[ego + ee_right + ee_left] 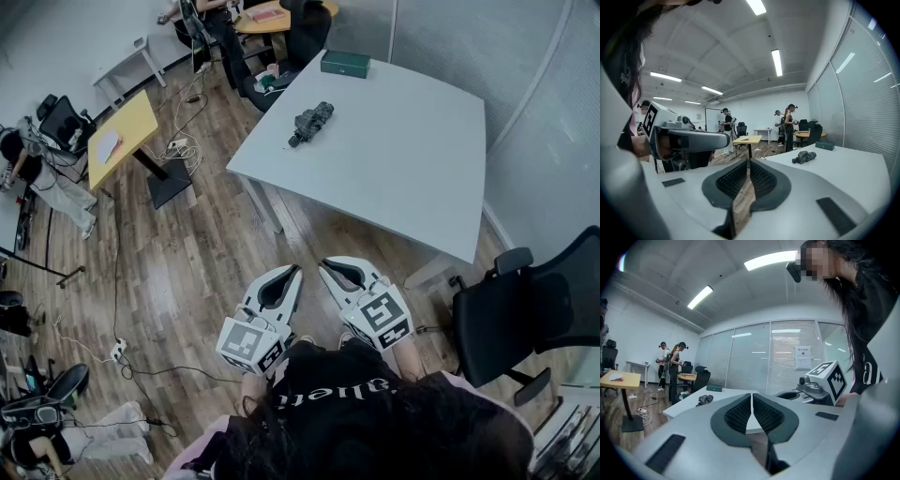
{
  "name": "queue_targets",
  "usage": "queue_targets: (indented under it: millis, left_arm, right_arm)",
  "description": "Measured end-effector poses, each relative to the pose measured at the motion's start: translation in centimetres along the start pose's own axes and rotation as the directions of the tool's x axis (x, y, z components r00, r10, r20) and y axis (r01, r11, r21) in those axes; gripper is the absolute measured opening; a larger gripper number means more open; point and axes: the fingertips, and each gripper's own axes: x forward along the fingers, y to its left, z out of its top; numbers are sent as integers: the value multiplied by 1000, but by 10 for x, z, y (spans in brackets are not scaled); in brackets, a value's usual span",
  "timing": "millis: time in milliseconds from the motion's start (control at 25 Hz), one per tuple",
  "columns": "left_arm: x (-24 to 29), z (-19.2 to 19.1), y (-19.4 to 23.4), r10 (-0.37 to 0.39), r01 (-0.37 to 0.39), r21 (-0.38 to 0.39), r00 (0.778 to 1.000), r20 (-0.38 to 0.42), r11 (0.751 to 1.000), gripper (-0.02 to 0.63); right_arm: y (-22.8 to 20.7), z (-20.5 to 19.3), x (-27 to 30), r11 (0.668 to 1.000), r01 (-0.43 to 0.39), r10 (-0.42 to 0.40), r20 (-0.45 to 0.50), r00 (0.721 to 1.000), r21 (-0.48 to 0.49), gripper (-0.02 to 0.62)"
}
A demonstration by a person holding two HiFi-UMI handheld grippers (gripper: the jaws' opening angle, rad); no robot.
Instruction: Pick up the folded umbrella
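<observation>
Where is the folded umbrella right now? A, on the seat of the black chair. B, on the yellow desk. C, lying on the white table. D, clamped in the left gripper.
C: the folded umbrella lies on the white table, while the left gripper and right gripper are both shut, empty and short of the table.

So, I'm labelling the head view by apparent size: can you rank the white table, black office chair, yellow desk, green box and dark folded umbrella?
1. white table
2. black office chair, though it sits nearer the camera
3. yellow desk
4. green box and dark folded umbrella: they look about alike, so unranked
</observation>
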Motion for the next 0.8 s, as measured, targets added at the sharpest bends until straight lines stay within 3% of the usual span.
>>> queue_targets:
  millis: [360,800]
  left_arm:
    - [13,-3,-13,10,-10,-4,1000,-7,1000,31]
    - [16,-22,-31,48,-49,-40,998,-32,998,31]
  right_arm:
    - [-13,-6,-13,1000,-10,10,0,1000,10,35]
    - [-18,-27,-28,994,-54,53,13,999,97,37]
